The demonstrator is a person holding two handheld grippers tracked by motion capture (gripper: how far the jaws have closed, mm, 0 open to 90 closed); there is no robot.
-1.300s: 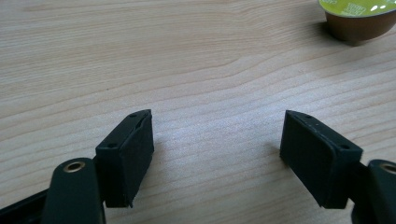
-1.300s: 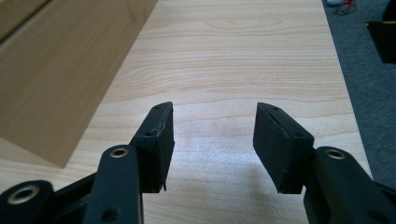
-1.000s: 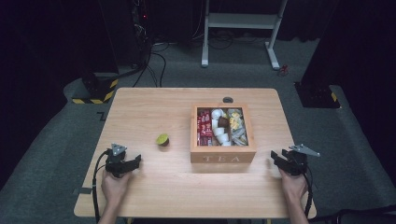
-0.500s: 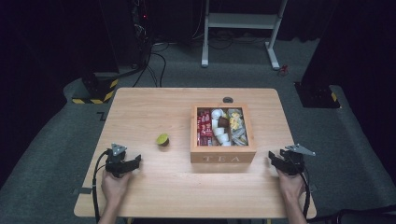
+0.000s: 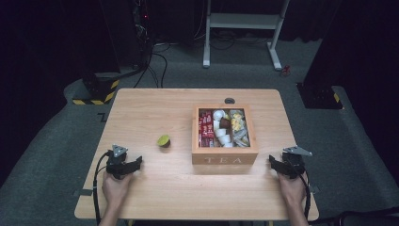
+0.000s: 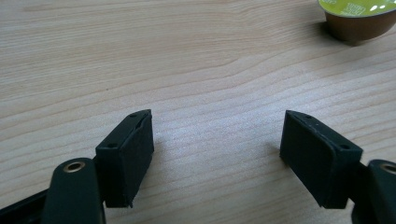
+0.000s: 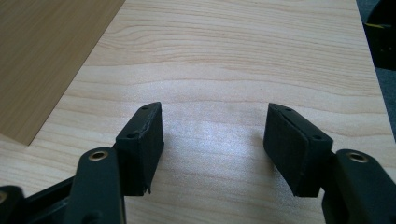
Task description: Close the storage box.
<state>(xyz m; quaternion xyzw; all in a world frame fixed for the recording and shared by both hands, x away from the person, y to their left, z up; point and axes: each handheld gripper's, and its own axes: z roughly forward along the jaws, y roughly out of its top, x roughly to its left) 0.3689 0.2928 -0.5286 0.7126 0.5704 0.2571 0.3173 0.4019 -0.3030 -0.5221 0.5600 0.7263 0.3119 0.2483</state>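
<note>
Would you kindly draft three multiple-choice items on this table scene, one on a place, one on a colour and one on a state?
1. Where does the capsule stand?
A. inside the tea box
B. on the table, left of the tea box
C. between a tool's jaws

2. What colour is the capsule's lid?
A. yellow-green
B. red
C. white

3. How does the left tool stand?
A. shut on the capsule
B. shut with nothing held
C. open over bare wood

Key:
1 B, since the high view shows it on the table, apart from the tea box.
2 A, since the left gripper view shows a yellow-green lid on a brown cup.
3 C, since its jaws stand apart with only wood between them.
</note>
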